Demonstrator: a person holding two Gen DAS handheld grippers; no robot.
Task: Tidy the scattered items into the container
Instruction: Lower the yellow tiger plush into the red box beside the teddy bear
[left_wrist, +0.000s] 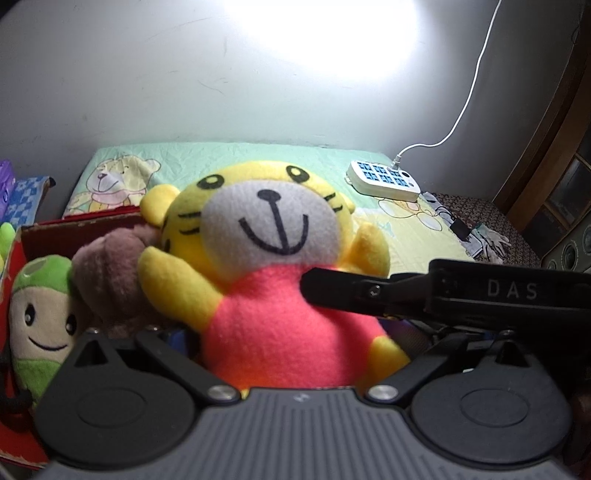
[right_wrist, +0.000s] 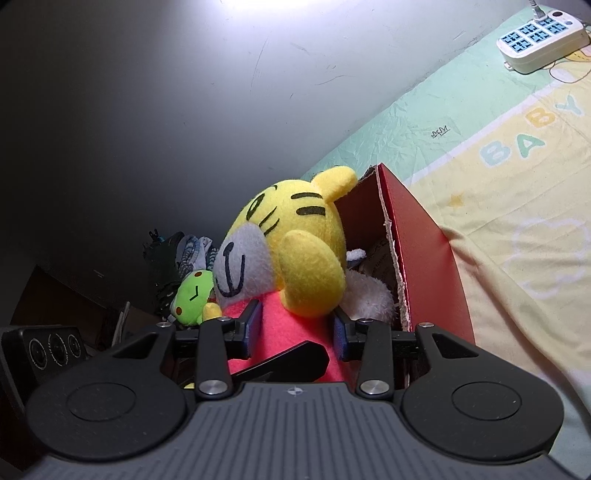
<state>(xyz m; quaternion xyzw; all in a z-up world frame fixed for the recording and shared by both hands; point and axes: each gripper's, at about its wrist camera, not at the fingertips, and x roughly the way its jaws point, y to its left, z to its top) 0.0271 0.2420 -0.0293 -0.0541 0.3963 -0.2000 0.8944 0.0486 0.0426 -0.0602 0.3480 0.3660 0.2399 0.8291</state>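
- Between the blue pads (right_wrist: 254, 325) of the right gripper (right_wrist: 295, 325) sits the pink body of the tiger plush (right_wrist: 295, 236), the jaws closed in against it on both sides.
- From the left wrist view, the same tiger plush (left_wrist: 273, 258) fills the middle, face forward, with one black finger of the right gripper (left_wrist: 343, 291) pressed into its pink chest; the letters "D A S" are printed on that gripper's arm.
- Left gripper (left_wrist: 295, 365): its links spread wide, but the fingertips are hidden behind the plush, so I cannot tell whether it grips anything.
- Tiger plush is upright over the red cardboard box (right_wrist: 421, 251), its head just above the torn rim.
- Beside it in the box are a brown plush (left_wrist: 110, 266) and a green-capped doll (left_wrist: 40, 314); a white fluffy toy (right_wrist: 369, 295) lies inside at the tiger's far side.
- A small green frog plush (right_wrist: 192, 295) shows just past the tiger's chin.
- Box rests on a pastel bedsheet (right_wrist: 498, 177) printed "BABY" with a small crown mark and, near the wall, a teddy bear picture (left_wrist: 114, 181).
- Well apart, a white power strip (left_wrist: 384, 181) with blue sockets lies on the sheet, a white cable (left_wrist: 469, 92) plugged in.
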